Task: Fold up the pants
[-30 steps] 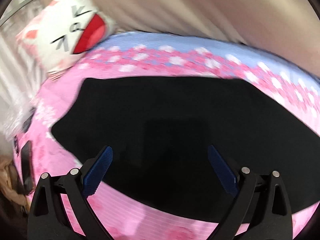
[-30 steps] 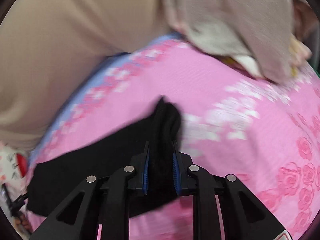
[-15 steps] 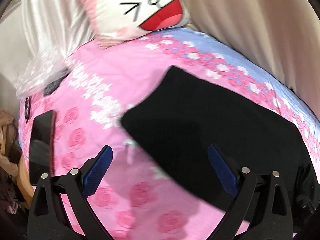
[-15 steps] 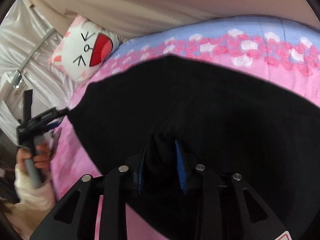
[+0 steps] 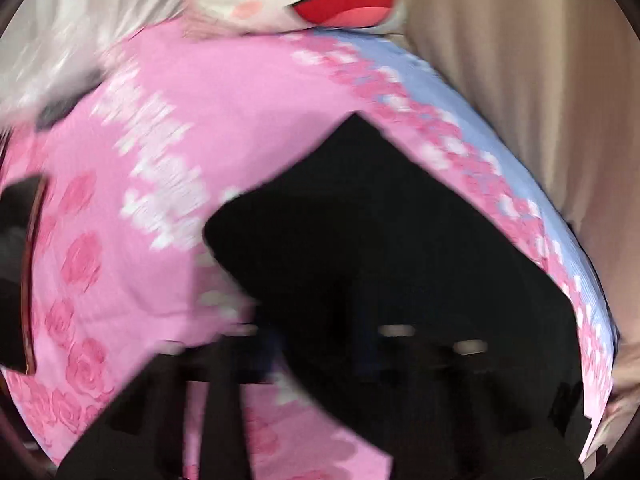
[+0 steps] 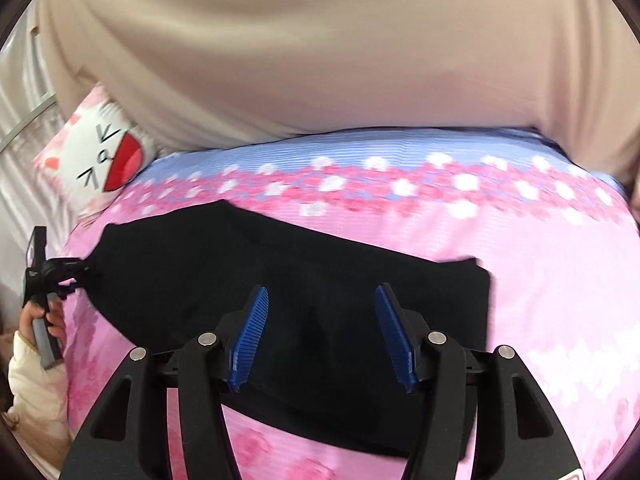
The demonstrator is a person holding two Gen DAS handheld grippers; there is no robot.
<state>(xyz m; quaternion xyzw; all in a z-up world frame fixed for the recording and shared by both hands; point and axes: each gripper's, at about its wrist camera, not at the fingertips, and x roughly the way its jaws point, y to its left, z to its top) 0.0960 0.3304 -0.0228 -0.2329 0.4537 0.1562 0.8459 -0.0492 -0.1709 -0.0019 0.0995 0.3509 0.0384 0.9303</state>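
Pink floral bedsheet (image 6: 540, 272) under black pants (image 6: 280, 272); right hand-held gripper (image 6: 322, 336) apart, left (image 5: 320, 360) blurred, untellable.

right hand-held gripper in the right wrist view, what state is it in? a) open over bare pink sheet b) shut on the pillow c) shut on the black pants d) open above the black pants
d: the right hand-held gripper has its blue fingers spread wide apart with nothing between them, hovering over the black pants lying flat on the pink bedsheet.
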